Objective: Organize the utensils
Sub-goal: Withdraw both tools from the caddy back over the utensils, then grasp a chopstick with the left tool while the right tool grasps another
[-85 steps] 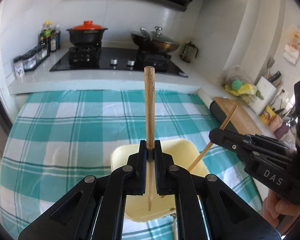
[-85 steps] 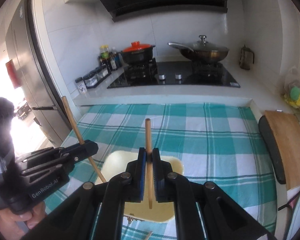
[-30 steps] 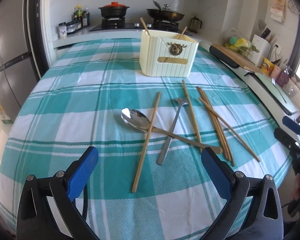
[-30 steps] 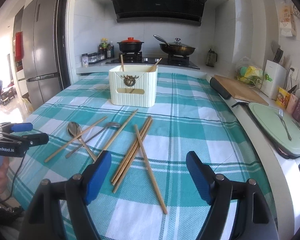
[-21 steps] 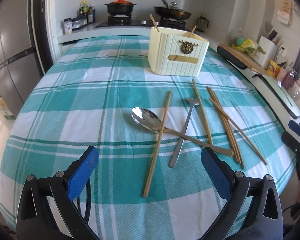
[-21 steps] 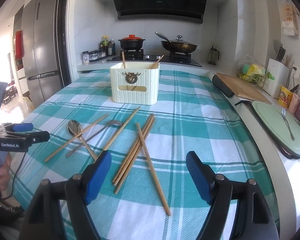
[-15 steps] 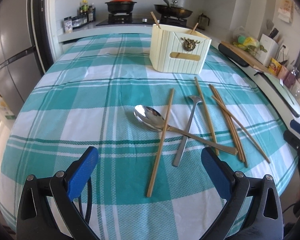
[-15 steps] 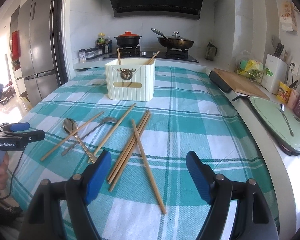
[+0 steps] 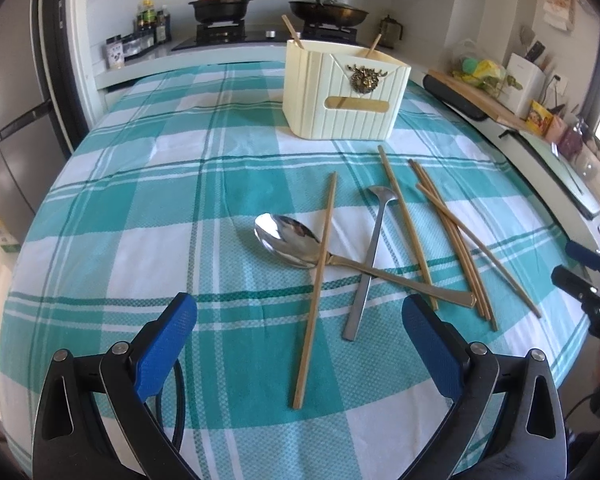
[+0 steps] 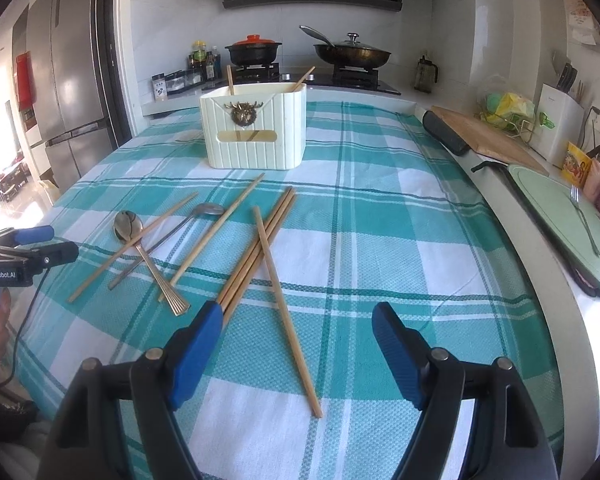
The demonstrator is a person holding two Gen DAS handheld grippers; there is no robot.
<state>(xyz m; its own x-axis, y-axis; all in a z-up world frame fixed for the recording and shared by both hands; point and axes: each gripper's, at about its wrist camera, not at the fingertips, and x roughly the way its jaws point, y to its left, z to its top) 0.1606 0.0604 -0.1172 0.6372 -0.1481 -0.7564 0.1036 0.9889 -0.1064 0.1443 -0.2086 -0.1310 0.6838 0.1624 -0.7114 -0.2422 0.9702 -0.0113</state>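
Left gripper (image 9: 299, 322) and right gripper (image 10: 297, 336) both gaped wide, empty, above loose chopsticks (image 10: 256, 250) and spoons (image 9: 288, 236) mid-tablecloth (image 9: 140, 208), cream holder (image 10: 254, 132) stood toward far edge.

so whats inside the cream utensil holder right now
Two wooden chopsticks poke above the rim of the cream utensil holder, one toward each side. Its walls hide their lower parts and anything else inside.

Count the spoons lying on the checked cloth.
2. A big shiny spoon lies under the leftmost chopstick; a slimmer grey spoon crosses its handle. The inside of the holder is hidden.
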